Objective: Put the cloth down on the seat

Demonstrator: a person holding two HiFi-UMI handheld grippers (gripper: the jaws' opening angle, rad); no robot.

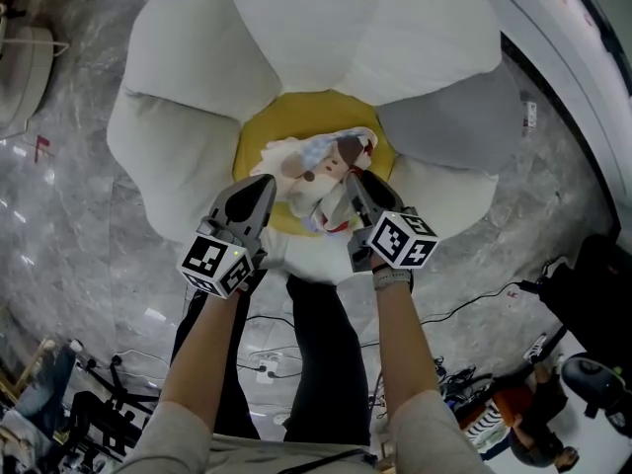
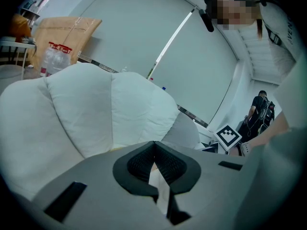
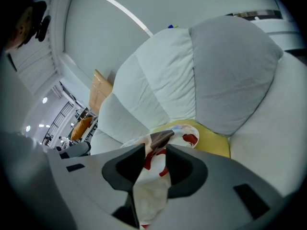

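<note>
Left gripper (image 1: 263,188) & right gripper (image 1: 357,184) each pinch the cloth (image 1: 321,171), bunched just above the yellow seat (image 1: 296,117), so prob. best lower both tog. onto the seat's middle, then let go evenly w/o dragging it off.

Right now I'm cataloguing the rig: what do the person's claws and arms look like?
Both the left claw and right claw are grey wedges with black ribbed pads, each carrying a cube of black-and-white square markers. The person wears short pale sleeves and a band on the right wrist.
</note>
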